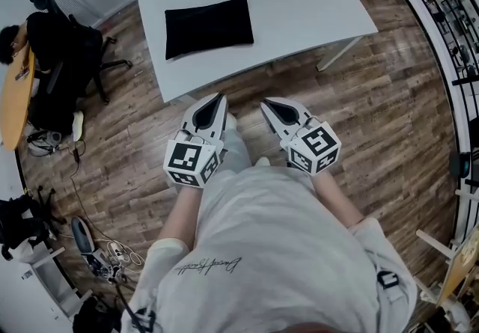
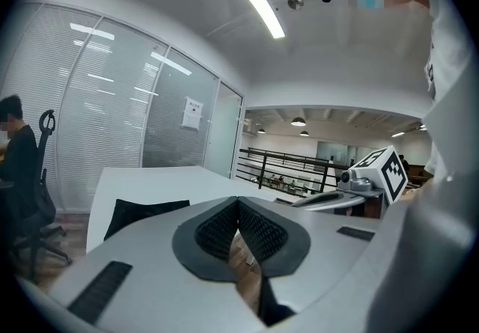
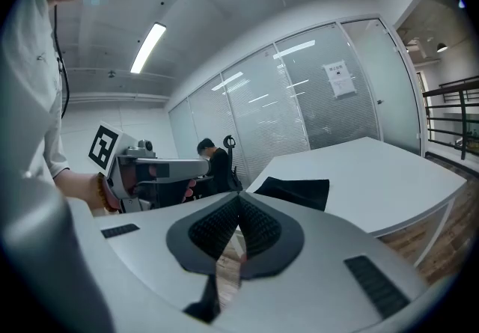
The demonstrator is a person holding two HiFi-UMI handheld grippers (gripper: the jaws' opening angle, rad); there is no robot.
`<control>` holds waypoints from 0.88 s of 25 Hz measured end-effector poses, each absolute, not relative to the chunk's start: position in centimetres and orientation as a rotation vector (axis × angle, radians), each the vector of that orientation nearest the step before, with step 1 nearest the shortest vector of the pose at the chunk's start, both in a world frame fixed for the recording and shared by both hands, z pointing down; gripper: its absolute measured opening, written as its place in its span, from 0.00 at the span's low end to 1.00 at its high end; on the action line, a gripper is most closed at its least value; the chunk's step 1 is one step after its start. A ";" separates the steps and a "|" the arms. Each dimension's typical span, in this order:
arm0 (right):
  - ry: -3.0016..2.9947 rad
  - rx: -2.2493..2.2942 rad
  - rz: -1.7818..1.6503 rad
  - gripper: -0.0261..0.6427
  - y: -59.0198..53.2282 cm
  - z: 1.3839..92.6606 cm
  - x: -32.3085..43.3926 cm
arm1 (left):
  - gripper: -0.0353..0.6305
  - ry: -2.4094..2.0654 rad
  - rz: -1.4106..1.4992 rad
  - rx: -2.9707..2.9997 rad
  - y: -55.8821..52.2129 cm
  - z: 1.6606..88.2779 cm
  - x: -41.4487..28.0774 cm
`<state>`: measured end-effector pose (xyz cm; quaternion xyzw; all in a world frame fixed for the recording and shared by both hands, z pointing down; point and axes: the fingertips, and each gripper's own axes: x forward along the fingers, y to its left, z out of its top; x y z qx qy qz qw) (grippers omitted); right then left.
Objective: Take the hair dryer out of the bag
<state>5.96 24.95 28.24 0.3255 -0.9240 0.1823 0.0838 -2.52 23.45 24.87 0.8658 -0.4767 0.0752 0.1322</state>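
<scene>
A flat black bag (image 1: 209, 26) lies on the white table (image 1: 299, 2), nearer its left side; it also shows as a dark patch in the left gripper view (image 2: 142, 213) and the right gripper view (image 3: 296, 191). No hair dryer is visible. My left gripper (image 1: 218, 99) and right gripper (image 1: 266, 105) hover side by side over the wooden floor just short of the table's near edge, both shut and empty. The left gripper's jaws (image 2: 238, 208) meet at the tips, as do those of the right gripper (image 3: 239, 204).
A seated person (image 1: 15, 43) in black sits at a desk to the left with an office chair (image 1: 82, 55). Cables and gear (image 1: 97, 249) lie on the floor at lower left. A table leg (image 1: 338, 53) slants at the right. A railing (image 1: 449, 17) runs along the right side.
</scene>
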 end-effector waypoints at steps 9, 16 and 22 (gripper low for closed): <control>-2.753 0.998 0.560 0.07 19.3 28.9 5.1 | 0.07 -1.333 0.242 2.531 17.8 25.6 -2.9; -2.741 1.035 0.567 0.07 15.0 28.8 4.1 | 0.07 -1.300 0.271 2.562 13.1 25.2 -3.9; -2.733 1.052 0.573 0.07 12.0 28.5 2.8 | 0.07 -1.308 0.300 2.561 9.9 25.1 -5.7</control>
